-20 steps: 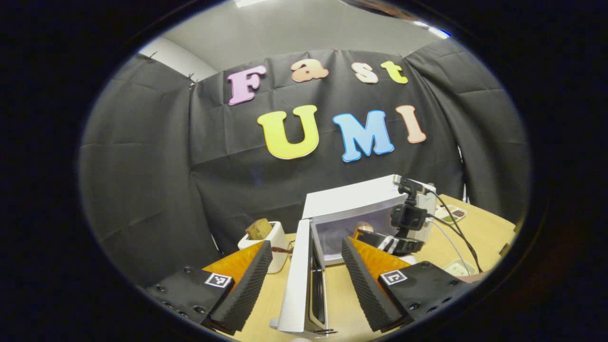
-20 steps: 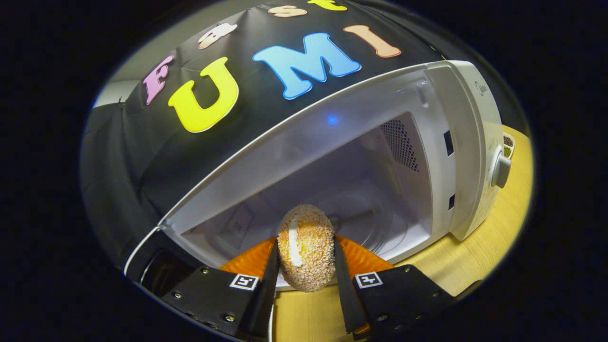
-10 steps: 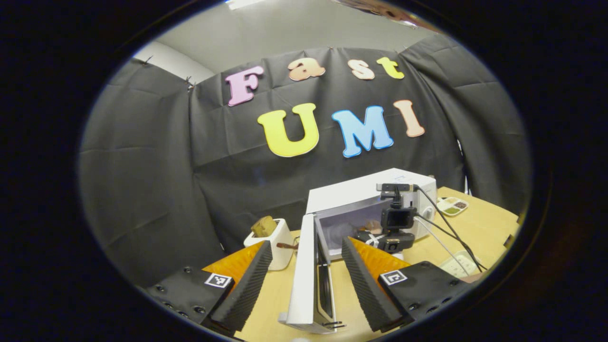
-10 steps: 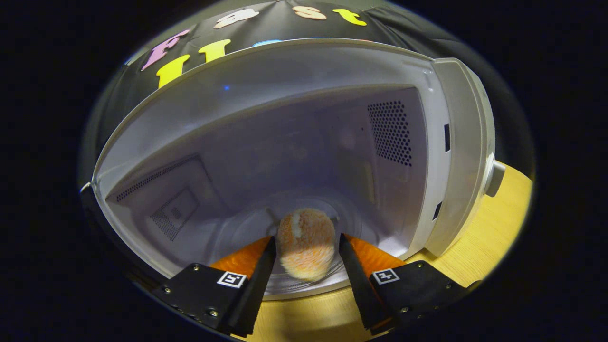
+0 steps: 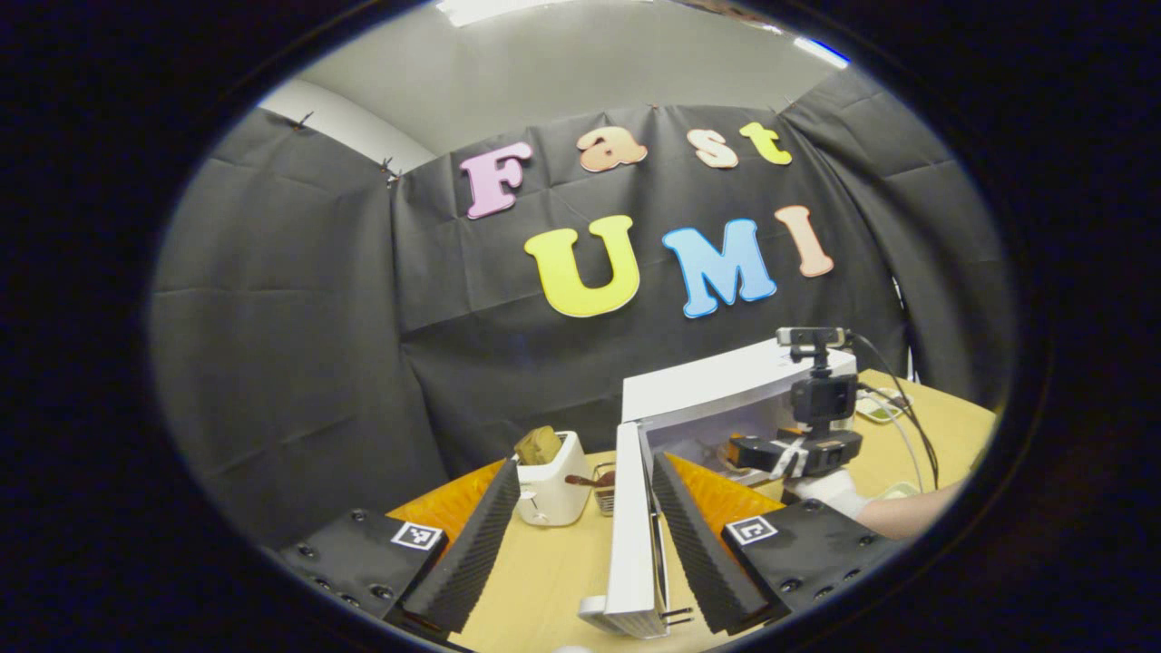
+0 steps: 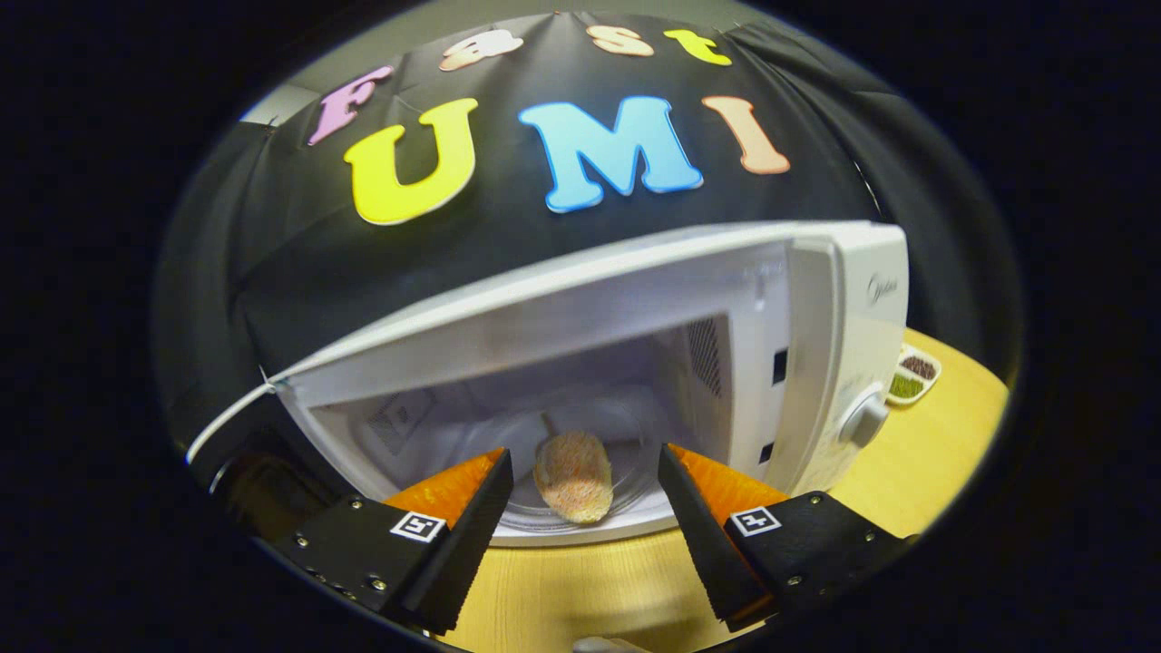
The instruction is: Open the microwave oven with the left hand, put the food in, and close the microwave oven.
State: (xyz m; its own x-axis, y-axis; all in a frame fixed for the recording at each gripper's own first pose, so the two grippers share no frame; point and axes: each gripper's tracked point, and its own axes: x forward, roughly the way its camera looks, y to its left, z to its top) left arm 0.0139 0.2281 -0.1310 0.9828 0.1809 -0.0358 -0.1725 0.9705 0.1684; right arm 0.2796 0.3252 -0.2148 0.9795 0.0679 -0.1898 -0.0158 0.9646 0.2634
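Observation:
The white microwave (image 6: 853, 308) stands open, and a crumbed food roll (image 6: 571, 476) lies on the glass turntable inside. My right gripper (image 6: 583, 452) is open just outside the cavity, its fingers either side of the roll and clear of it. In the left gripper view the microwave (image 5: 717, 385) sits at right with its door (image 5: 630, 535) swung out towards me, seen edge-on. My left gripper (image 5: 585, 462) is open around that door edge, which stands close to the right finger. The right gripper (image 5: 771, 453), held by a gloved hand (image 5: 830, 490), is at the oven's mouth.
A white toaster (image 5: 549, 485) with a slice of bread (image 5: 537, 444) stands left of the door on the wooden table (image 5: 553, 580). A small compartment dish (image 6: 912, 374) lies beyond the microwave's dial (image 6: 862, 419). Cables trail from the right gripper.
My right gripper has opened, left the roll on the turntable and drawn back out of the cavity. The door edge now sits nearer my left gripper's right finger.

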